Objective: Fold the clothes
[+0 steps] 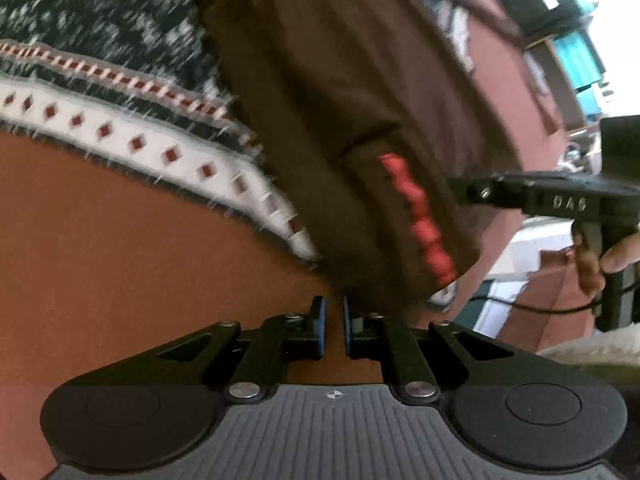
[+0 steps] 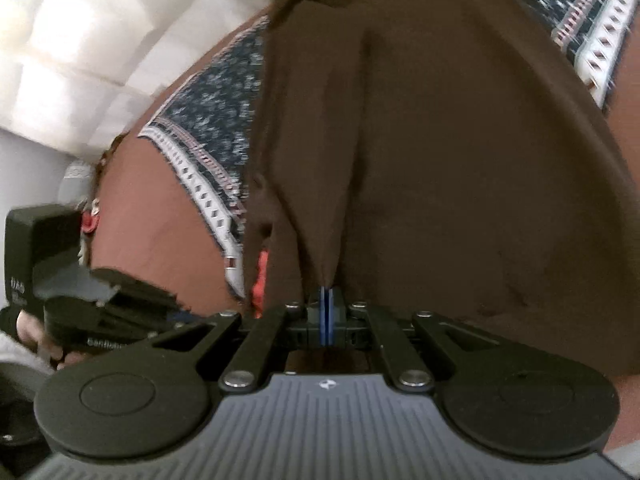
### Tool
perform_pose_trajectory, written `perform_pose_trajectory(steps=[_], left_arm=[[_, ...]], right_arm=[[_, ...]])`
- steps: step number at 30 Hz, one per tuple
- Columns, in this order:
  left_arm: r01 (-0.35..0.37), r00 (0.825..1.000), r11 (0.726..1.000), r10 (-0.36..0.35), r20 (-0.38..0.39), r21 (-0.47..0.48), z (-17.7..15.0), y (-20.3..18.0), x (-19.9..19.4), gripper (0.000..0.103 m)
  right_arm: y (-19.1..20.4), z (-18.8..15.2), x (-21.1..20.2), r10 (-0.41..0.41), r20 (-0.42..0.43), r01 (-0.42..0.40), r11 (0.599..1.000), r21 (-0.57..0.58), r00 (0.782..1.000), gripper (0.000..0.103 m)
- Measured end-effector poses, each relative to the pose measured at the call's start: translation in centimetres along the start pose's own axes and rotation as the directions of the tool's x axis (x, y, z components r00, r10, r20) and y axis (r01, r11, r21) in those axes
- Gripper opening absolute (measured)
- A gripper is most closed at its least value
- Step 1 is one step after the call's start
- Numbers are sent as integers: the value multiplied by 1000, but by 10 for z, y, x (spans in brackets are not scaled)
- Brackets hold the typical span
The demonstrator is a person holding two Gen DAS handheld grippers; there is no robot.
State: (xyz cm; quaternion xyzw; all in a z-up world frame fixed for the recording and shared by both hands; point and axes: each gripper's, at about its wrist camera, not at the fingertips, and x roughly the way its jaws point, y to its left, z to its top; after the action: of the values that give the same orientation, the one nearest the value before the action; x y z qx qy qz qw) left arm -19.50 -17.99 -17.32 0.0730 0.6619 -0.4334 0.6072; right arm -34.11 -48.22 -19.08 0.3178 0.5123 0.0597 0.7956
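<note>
Over the patterned blanket [image 2: 208,120] hangs the brown garment [image 2: 440,140], and the right gripper [image 2: 327,312] has its blue pads pressed together on a pinch of that cloth, pleats fanning upward from the nip. From the left wrist view, the left gripper [image 1: 334,320] shows a narrow gap between its pads; the brown cloth's hem with the red lettering [image 1: 416,216] sits just beside its right finger, but whether any fabric lies in that gap I cannot tell. Both frames are smeared, so things look to be moving. The garment drapes across the blanket's white diamond border [image 1: 120,136], which itself lies on the rust-coloured surface [image 1: 100,240]. My read: one edge is gripped and being carried or shaken out, which would suit either spreading it flat or laying a fold over. To do this well, keep the right pinch firm, get the left claw onto the matching edge near the lettering, hold both at even height over the blanket, and keep the cloth taut so no creases get trapped
</note>
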Motion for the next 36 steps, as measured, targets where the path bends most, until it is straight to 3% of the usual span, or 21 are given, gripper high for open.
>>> perform_pose_trajectory(steps=[2, 4, 8, 10, 12, 16, 18, 20, 23, 24, 27, 28, 32, 33, 36], left_arm=[[-11, 1000, 1000, 11, 26, 18, 1, -4, -9, 13], [-24, 998, 998, 19, 65, 64, 3, -15, -21, 26], [-29, 995, 976, 7, 100, 217, 10, -47, -27, 27], [-24, 993, 979, 0, 118, 201, 16, -47, -27, 27], [-24, 991, 987, 3, 134, 156, 23, -44, -27, 27], [-61, 986, 996, 50, 161, 64, 32, -27, -32, 28], [-83, 980, 996, 75, 184, 40, 37, -21, -38, 28], [-100, 974, 995, 93, 206, 20, 41, -16, -43, 31], [-121, 959, 992, 124, 255, -25, 55, -9, -47, 31], [-128, 953, 991, 134, 270, -40, 59, -7, -49, 31], [-164, 912, 986, 160, 379, -23, 100, -9, -66, 33], [-176, 895, 984, 167, 414, -18, 114, -10, -71, 37], [-226, 814, 974, 191, 549, -3, 168, -13, -94, 48], [-250, 809, 968, 200, 553, 16, 187, -16, -92, 48], [-323, 800, 942, 219, 558, 95, 239, -22, -82, 51]], right_arm=[[-5, -2, 4, 6, 1, -6, 1000, 17, 1000, 5], [-6, -5, -1, 16, 27, -17, 1000, 25, 1000, 6], [2, -10, -17, -12, 60, 12, 1000, 2, 998, 17], [10, -13, -23, 15, 67, -14, 1000, -22, 998, 24], [18, -16, -22, 35, 54, -32, 997, -69, 998, 42], [24, -21, -1, 9, -10, -10, 989, -147, 1000, 36], [26, -20, 7, 36, -46, -42, 987, -157, 998, 4], [32, -19, 10, 86, -75, -97, 981, -171, 993, 4], [30, -20, 24, 46, -125, -69, 978, -194, 991, 8], [27, -20, 30, 36, -148, -65, 979, -193, 988, 8], [31, 0, 11, 58, -145, -88, 972, -216, 988, 10], [34, 11, -1, 70, -103, -94, 966, -241, 992, 11], [43, 72, -26, 110, 65, -86, 951, -295, 992, 35], [45, 87, -24, 114, 100, -79, 951, -299, 988, 41], [45, 127, -10, 128, 166, -74, 951, -299, 978, 41]])
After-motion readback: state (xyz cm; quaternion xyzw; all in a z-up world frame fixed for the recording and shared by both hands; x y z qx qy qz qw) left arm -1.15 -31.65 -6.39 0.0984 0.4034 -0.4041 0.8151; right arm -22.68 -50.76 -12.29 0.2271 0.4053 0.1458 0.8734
